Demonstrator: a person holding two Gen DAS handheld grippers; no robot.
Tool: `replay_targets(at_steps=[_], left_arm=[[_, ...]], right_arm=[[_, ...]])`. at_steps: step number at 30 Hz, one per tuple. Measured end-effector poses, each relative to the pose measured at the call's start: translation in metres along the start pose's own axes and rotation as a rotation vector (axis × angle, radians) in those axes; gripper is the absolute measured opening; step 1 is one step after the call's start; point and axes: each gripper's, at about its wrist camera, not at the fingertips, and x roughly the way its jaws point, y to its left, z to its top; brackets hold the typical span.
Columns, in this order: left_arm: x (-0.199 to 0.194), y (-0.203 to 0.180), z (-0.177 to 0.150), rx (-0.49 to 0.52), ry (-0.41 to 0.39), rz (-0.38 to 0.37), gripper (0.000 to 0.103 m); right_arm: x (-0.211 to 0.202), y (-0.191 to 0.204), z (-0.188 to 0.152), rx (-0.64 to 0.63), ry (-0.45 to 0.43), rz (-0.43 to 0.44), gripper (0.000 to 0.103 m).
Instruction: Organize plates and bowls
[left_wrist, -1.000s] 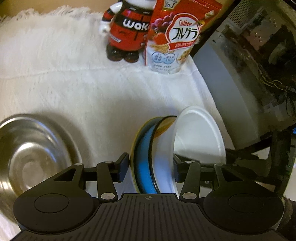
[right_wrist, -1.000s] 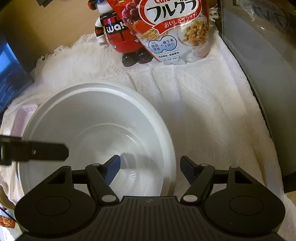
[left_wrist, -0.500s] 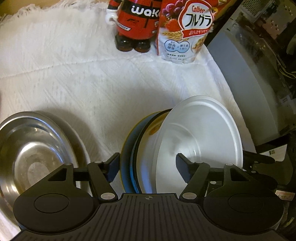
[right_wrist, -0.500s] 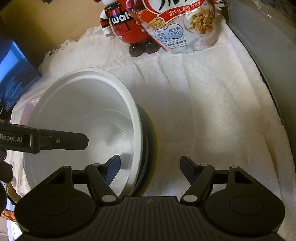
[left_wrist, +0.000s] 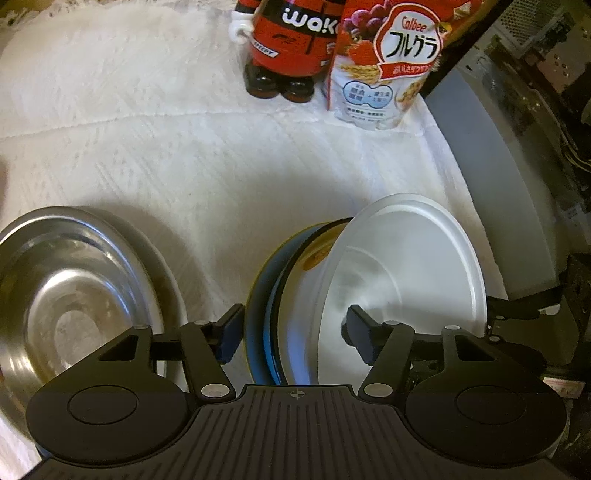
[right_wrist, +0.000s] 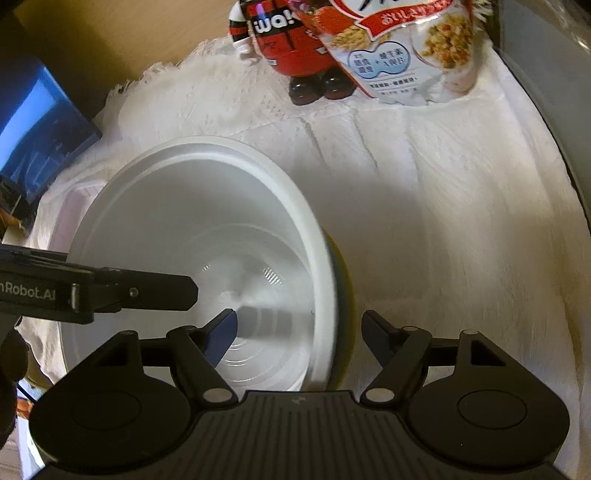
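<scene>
A white plastic bowl stands tilted on edge against a stack of a white, a blue and a yellow-rimmed dish. My left gripper is open, its fingers on either side of this stack. In the right wrist view the white bowl faces me, with the yellow-rimmed dish behind it. My right gripper is open and straddles the bowl's right rim. The left gripper's finger reaches in from the left.
A steel bowl sits on a white plate at the left. A red toy figure and a cereal bag stand at the back of the white cloth. A grey appliance borders the right; a pink-lidded container lies left.
Both cameras have moved forward and closer to the dishes. The white bowl has tipped to lean on the stack, and both grippers' jaws now stand wider around it.
</scene>
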Motion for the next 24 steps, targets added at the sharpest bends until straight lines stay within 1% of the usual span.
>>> replay_targets(at_steps=[1, 3, 5, 7, 9, 16, 19, 24], left_arm=[[0.0, 0.0, 0.0, 0.001, 0.001, 0.006, 0.062], [0.0, -0.002, 0.0, 0.02, 0.002, 0.029, 0.055], [-0.001, -0.004, -0.002, 0.042, -0.002, 0.044, 0.053], [-0.002, -0.005, -0.004, 0.058, -0.005, 0.049, 0.053], [-0.003, -0.005, -0.007, 0.056, -0.005, 0.049, 0.053], [-0.008, 0.005, -0.012, 0.002, 0.0, 0.007, 0.049], [-0.01, 0.006, -0.015, -0.001, -0.005, 0.005, 0.048], [-0.009, 0.009, -0.015, -0.011, -0.011, -0.008, 0.05]], right_arm=[[0.0, 0.001, 0.001, -0.007, 0.003, -0.004, 0.075], [0.001, 0.003, 0.003, -0.015, 0.01, -0.011, 0.076], [0.001, 0.006, 0.003, -0.02, 0.016, -0.014, 0.077], [0.002, 0.009, 0.002, -0.035, 0.019, -0.006, 0.077], [0.001, 0.014, 0.001, -0.042, 0.02, -0.016, 0.077], [-0.003, 0.02, 0.001, -0.033, 0.024, -0.067, 0.077], [-0.009, 0.021, 0.004, -0.026, 0.002, -0.106, 0.077], [-0.016, 0.022, 0.01, -0.019, -0.013, -0.126, 0.077]])
